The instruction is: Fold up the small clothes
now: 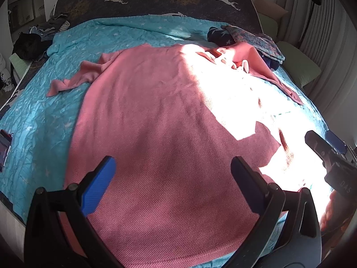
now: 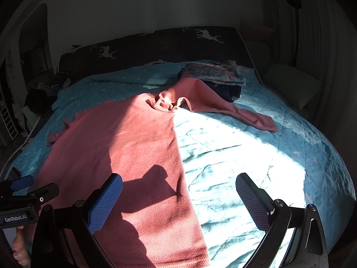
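A pink long-sleeved knit top (image 1: 156, 116) lies spread flat on the bed, collar at the far end and hem towards me. It also shows in the right wrist view (image 2: 125, 151). One sleeve (image 1: 69, 82) lies bunched at the left, the other sleeve (image 2: 243, 111) stretches out to the right. My left gripper (image 1: 173, 169) is open and empty above the lower body of the top. My right gripper (image 2: 178, 192) is open and empty above the top's right edge and the bedspread. The right gripper also shows at the right edge of the left wrist view (image 1: 330, 154).
A turquoise star-patterned quilt (image 2: 256, 156) covers the bed. A stack of folded clothes (image 2: 214, 73) sits at the far right, touching the right sleeve. A dark headboard with deer (image 1: 156, 0) is behind. A phone (image 1: 4, 147) lies at the left edge. Dark clothes (image 1: 29, 44) lie far left.
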Demonstrator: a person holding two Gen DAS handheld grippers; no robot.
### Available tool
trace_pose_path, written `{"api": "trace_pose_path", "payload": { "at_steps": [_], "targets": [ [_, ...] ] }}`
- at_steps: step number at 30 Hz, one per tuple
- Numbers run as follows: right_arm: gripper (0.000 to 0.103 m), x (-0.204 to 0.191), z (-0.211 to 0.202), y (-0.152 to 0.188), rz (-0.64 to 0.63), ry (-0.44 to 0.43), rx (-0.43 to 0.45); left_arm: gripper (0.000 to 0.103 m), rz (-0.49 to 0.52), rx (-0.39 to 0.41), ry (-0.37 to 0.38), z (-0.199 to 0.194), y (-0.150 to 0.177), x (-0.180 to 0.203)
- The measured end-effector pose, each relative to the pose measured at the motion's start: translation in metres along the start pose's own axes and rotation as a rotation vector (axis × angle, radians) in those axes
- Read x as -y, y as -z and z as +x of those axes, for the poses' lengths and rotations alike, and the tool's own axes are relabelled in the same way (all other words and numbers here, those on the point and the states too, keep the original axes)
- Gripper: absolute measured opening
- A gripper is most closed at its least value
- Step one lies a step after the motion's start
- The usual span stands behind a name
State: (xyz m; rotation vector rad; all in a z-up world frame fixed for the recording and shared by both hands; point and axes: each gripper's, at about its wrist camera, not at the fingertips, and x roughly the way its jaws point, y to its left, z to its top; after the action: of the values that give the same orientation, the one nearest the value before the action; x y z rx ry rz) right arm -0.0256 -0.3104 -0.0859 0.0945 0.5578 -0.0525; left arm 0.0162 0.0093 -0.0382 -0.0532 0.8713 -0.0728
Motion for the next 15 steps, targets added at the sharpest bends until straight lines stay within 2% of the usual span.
{"api": "trace_pose_path", "payload": {
  "at_steps": [9, 15],
  "targets": [
    [0.103, -0.011, 0.002, -0.001, -0.064, 0.020, 0.006, 0.102, -0.013, 0.003, 0.004, 0.002, -0.003, -0.009],
    [0.103, -0.024, 0.008, -0.005, -0.115, -0.020, -0.012, 0.102, -0.159, 0.040, 0.056, 0.001, -0.023, -0.067]
  ]
}}
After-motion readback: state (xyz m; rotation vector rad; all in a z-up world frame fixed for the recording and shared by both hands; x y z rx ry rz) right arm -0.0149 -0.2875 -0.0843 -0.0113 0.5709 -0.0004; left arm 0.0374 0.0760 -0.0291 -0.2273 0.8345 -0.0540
